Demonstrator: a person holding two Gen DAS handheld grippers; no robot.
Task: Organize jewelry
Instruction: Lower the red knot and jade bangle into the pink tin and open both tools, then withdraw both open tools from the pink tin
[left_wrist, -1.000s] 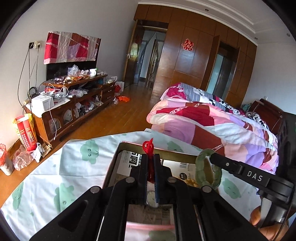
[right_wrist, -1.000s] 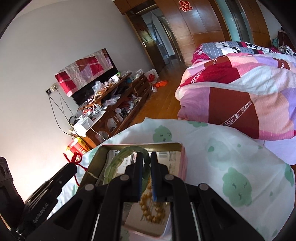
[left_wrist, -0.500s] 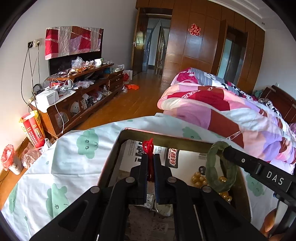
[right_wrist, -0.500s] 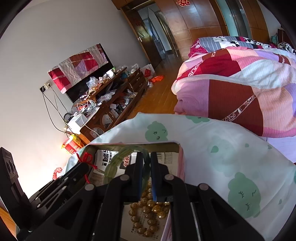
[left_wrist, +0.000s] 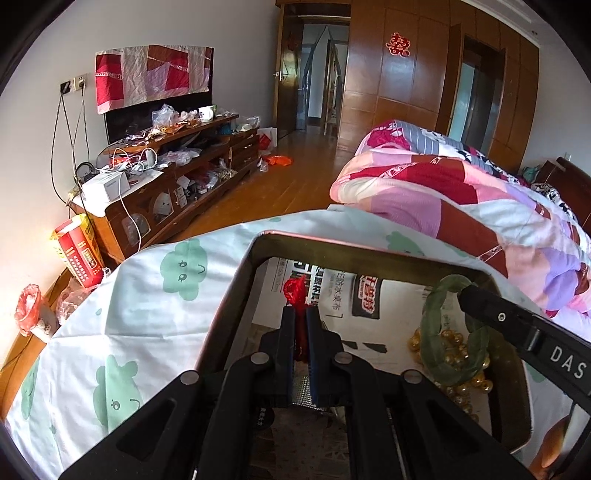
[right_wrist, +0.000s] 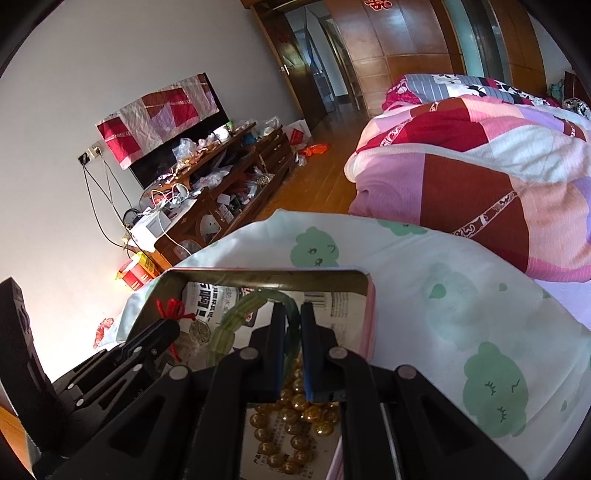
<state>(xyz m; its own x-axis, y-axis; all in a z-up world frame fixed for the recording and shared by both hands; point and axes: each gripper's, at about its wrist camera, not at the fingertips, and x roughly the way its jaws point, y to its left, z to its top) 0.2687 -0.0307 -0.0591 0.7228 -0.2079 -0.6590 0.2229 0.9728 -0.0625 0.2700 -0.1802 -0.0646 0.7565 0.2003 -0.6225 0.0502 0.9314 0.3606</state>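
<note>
Both grippers are clenched: my left gripper (left_wrist: 301, 332) pinches a red knotted cord (left_wrist: 295, 291), my right gripper (right_wrist: 293, 325) a green jade bangle (left_wrist: 441, 332); its finger reads "DAS". Each angles down over the open tin (left_wrist: 236, 295), lined with printed paper in Chinese characters, gold beads (right_wrist: 291, 421) at six o'clock. Around it, cloud-print sheet (right_wrist: 461, 295); patchwork quilt (right_wrist: 480, 166) at two o'clock.

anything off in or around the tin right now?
Nothing stands out. The right gripper holds the green bangle over the gold beads inside the tin; the left gripper holds the red cord. Nothing spilled on the cloth.
</note>
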